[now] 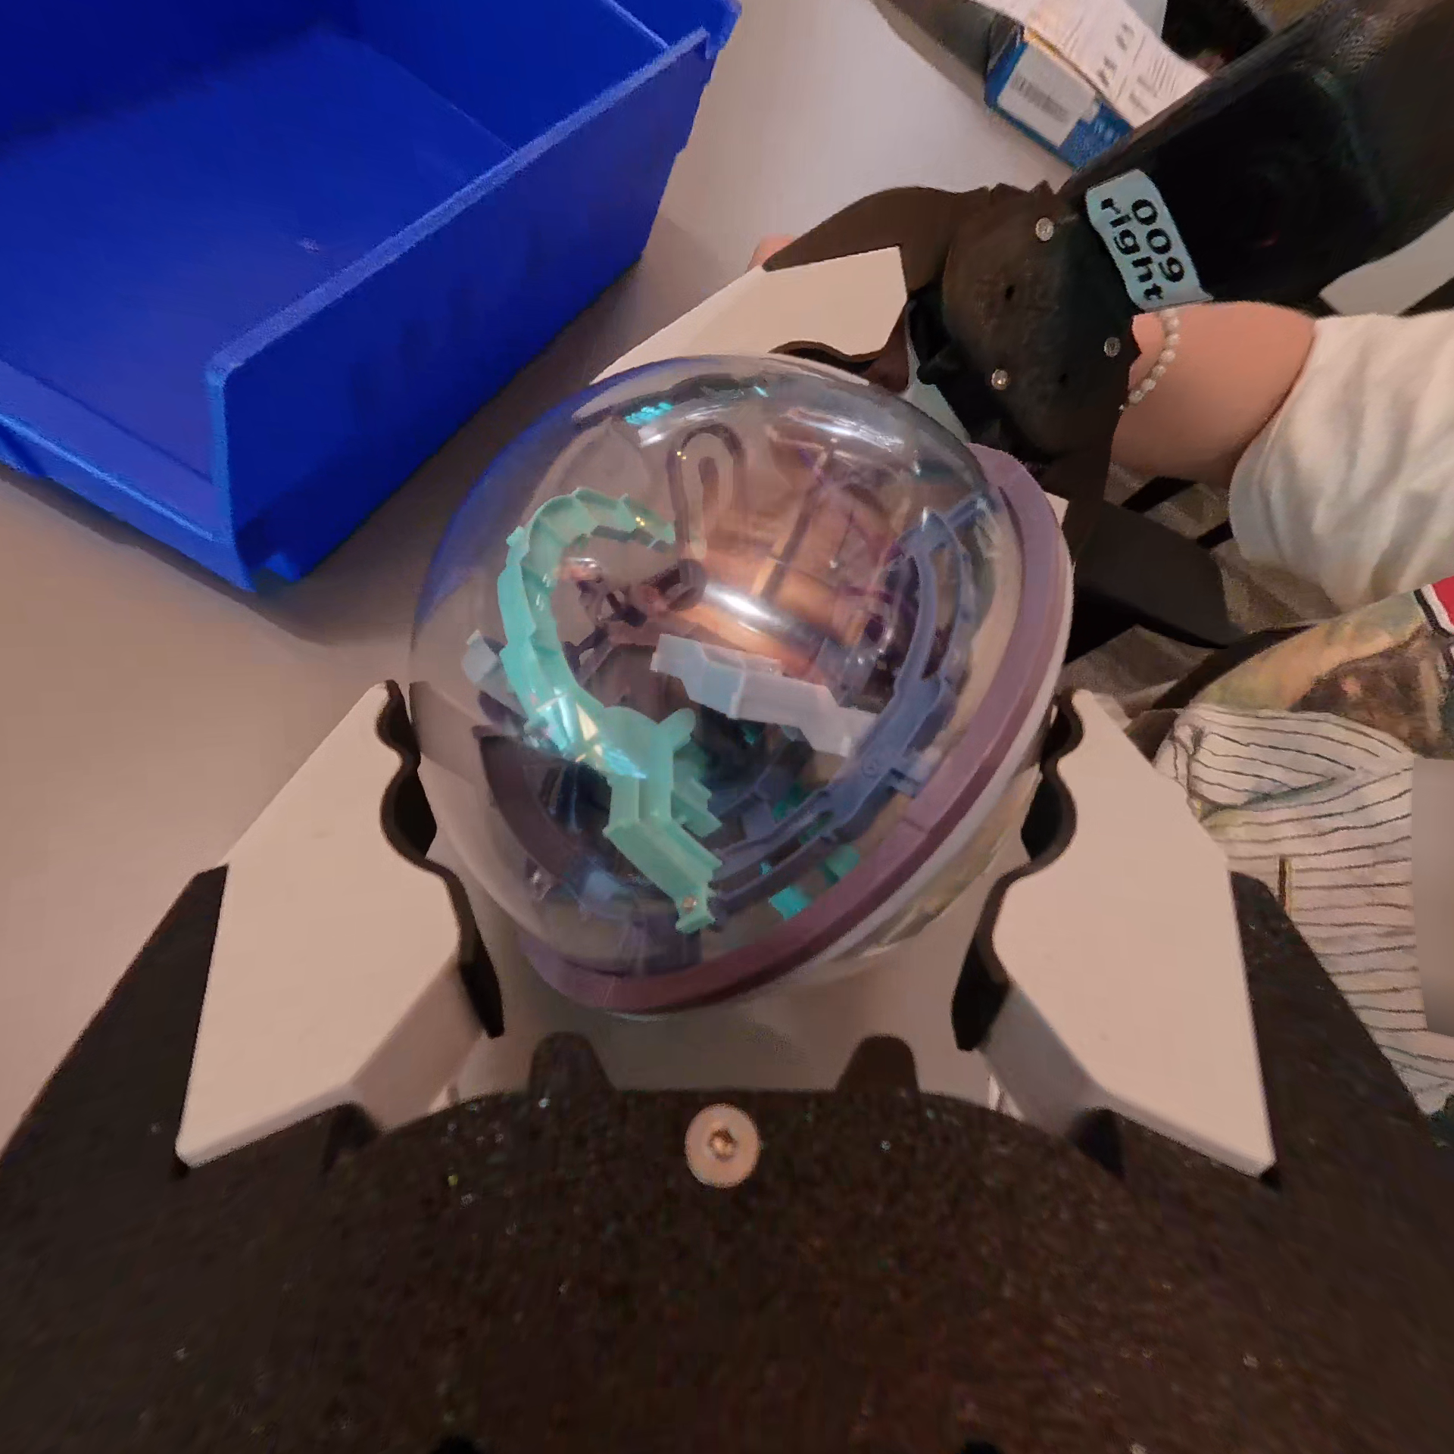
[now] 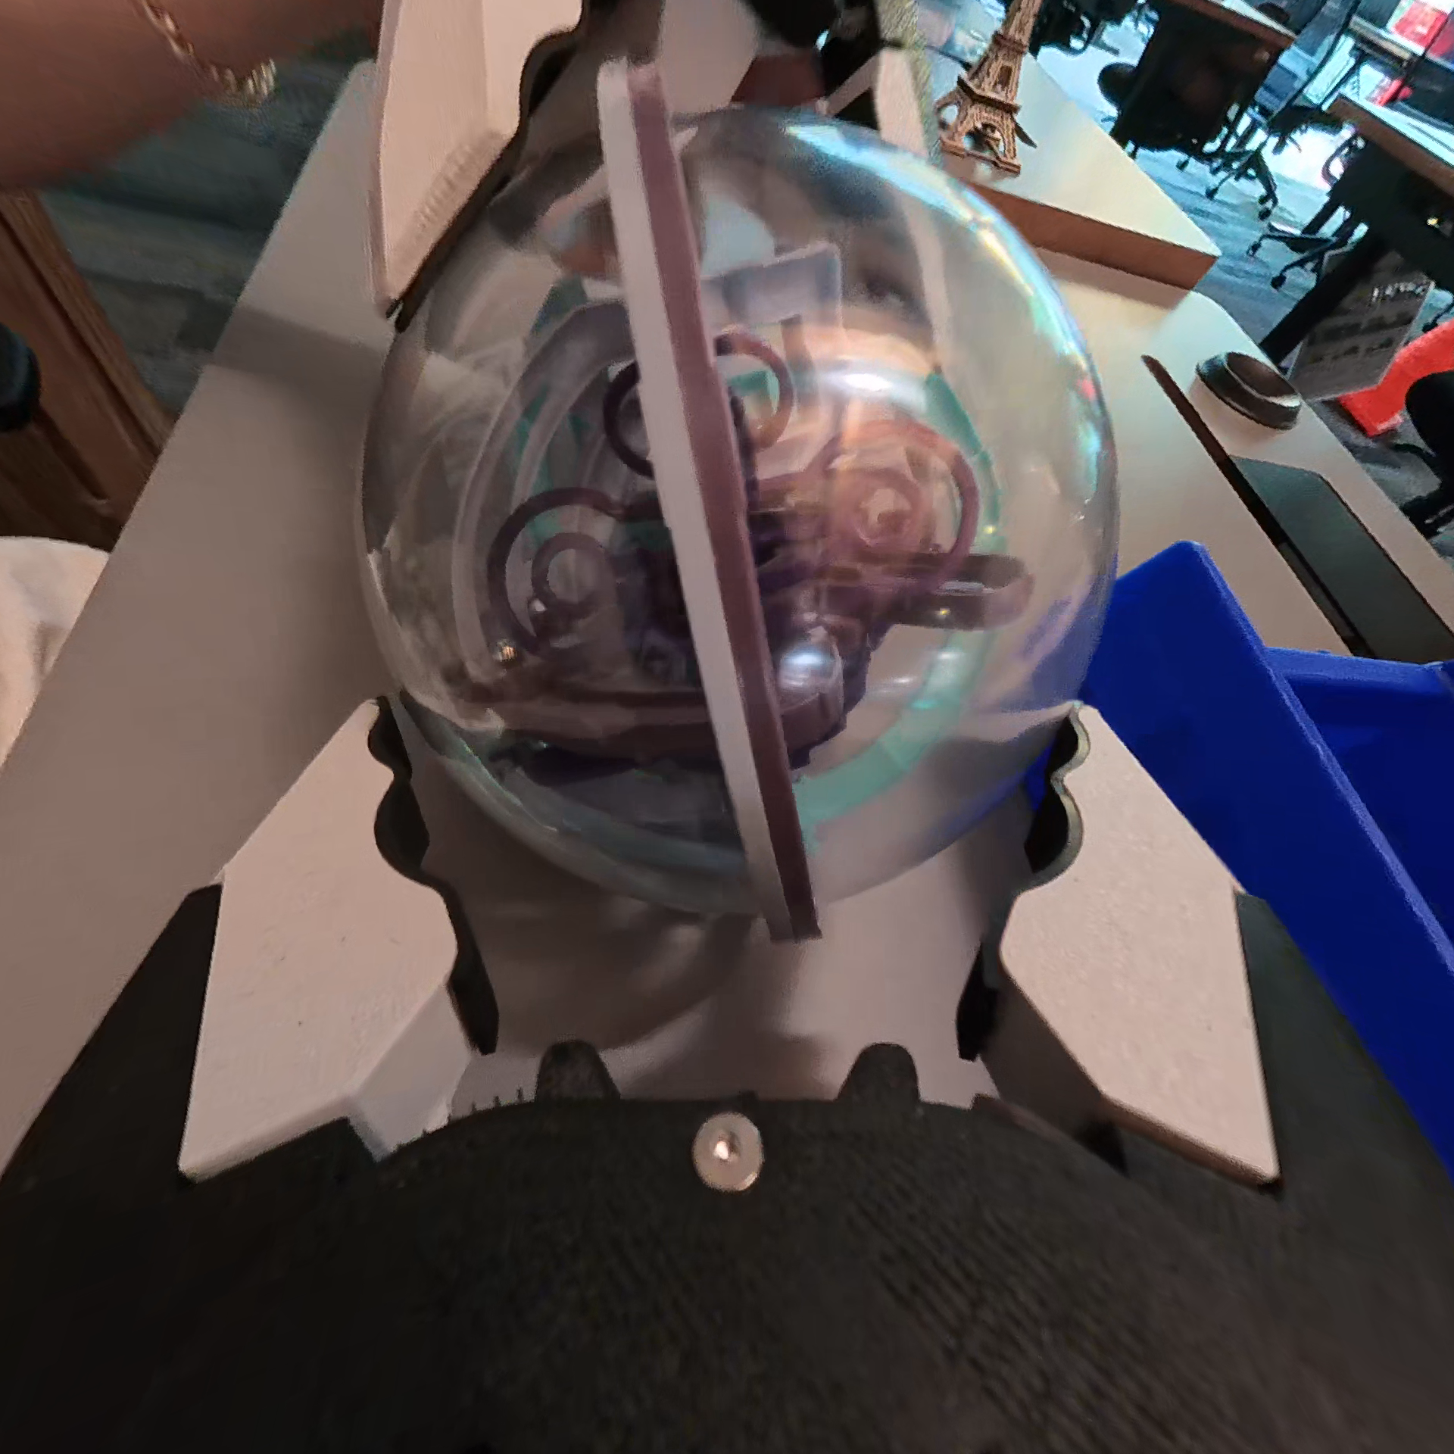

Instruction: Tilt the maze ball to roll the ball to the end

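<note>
The maze ball (image 1: 732,669) is a clear sphere with teal, purple and grey tracks inside and a purple ring round its middle. It is held up above the white table (image 1: 102,708). My left gripper (image 1: 728,787) is shut on it, with one white finger on each side. My right gripper (image 1: 995,425) grips the ball's far side from the upper right. In the right wrist view the ball (image 2: 905,488) sits between the right gripper's (image 2: 724,787) fingers, ring nearly upright. The left gripper's fingers (image 2: 440,157) show behind it. A small shiny bead (image 2: 503,651) lies by a purple spiral track.
An empty blue bin (image 1: 315,315) stands on the table just beyond the ball, and shows at right in the right wrist view (image 2: 1298,747). A blue and white box (image 1: 1101,86), a small tower model (image 2: 991,94) and a dark round base (image 2: 1251,393) lie farther off. A person's arm (image 1: 1227,409) holds the right gripper.
</note>
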A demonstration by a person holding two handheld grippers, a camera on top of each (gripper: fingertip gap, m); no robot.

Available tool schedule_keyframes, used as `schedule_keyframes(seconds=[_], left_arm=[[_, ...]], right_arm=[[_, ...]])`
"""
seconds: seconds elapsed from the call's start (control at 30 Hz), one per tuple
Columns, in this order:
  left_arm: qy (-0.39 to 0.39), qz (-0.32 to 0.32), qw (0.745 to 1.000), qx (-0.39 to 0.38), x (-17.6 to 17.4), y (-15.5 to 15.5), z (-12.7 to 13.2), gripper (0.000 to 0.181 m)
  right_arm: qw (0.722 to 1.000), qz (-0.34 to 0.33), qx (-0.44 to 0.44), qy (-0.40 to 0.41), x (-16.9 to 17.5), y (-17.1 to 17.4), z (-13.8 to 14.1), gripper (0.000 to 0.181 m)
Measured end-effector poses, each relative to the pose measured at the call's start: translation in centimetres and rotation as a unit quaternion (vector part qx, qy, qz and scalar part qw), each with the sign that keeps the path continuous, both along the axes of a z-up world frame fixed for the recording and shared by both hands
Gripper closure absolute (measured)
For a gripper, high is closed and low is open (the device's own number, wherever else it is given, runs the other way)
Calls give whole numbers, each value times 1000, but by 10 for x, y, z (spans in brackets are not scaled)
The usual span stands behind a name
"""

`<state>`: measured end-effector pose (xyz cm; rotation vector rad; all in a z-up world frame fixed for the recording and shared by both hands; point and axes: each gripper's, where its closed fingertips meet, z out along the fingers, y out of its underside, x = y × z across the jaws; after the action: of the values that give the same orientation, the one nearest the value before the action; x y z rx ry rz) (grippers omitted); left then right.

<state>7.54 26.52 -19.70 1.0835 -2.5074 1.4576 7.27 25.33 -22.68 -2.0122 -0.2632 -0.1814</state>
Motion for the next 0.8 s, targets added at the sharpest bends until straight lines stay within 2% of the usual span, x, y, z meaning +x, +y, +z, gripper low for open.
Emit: schedule_keyframes(seconds=[0.23,0.67,0.8], left_arm=[[29,-56,997,34,-7,-10,-9,32],[20,-36,999,34,20,-43,3,31],[20,-53,997,52,22,-57,0,25]], right_arm=[[998,-5,-8,-55,1,-9,2,24],[996,-84,-8,19,18,-38,-8,26],[995,-92,-37,-17,22,-49,-19,27]])
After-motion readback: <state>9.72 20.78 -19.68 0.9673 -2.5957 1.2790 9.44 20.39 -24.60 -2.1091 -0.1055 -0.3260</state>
